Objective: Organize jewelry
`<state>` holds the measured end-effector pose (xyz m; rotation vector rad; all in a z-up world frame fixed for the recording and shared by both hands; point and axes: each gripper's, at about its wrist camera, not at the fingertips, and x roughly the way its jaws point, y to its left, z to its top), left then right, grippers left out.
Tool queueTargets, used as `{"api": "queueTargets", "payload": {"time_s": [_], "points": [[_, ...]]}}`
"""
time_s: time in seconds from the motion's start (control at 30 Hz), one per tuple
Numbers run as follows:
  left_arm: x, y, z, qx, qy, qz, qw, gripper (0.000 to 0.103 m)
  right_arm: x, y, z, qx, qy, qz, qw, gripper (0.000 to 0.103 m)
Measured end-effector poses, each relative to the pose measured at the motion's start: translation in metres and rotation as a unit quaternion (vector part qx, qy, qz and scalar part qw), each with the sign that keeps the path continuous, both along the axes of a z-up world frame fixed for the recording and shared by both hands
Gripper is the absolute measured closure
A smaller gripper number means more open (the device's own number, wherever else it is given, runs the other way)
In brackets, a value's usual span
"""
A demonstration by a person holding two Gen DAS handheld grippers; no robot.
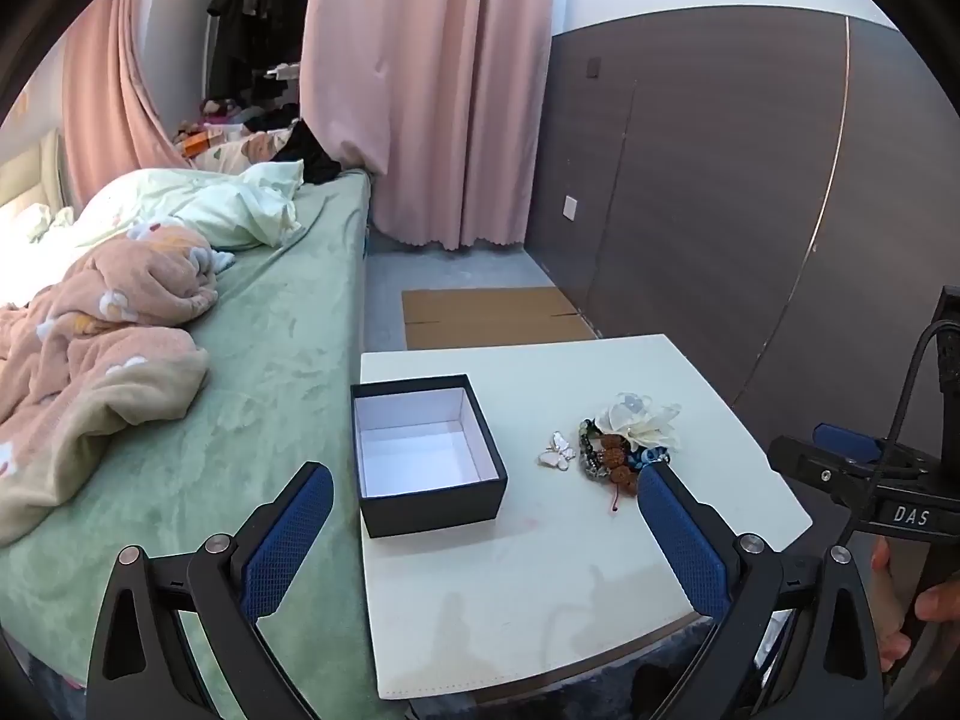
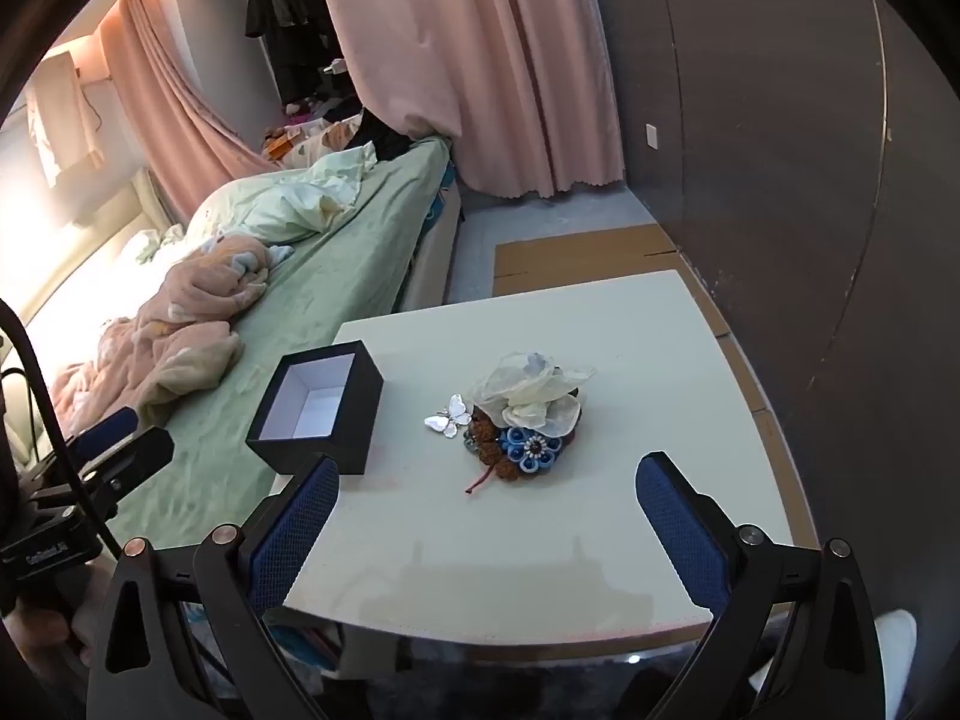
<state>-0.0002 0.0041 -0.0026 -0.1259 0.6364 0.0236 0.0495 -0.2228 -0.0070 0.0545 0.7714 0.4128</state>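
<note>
Left gripper jaws are standing wide apart, gripping nothing; the box is lying between them. Right gripper jaws are likewise gaping empty; the jewelry is resting on the tabletop just beyond them.

We see a black box lined white, a cream table, pink curtains upper centre, green bedsheet.

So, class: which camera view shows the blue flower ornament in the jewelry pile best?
The right wrist view: the blue flower ornament faces the camera, petals and beaded centre clear. In the left wrist view only a sliver shows, behind the brown beads and a blue finger pad.
</note>
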Motion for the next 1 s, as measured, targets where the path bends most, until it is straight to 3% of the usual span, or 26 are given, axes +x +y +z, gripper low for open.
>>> {"api": "queueTargets", "payload": {"time_s": [1.0], "points": [[0.0035,-0.0082,0.0,0.014,-0.01,-0.009,0.9998,0.002,-0.002,-0.006,0.01,0.004,-0.016,-0.004,1.0,0.003]]}}
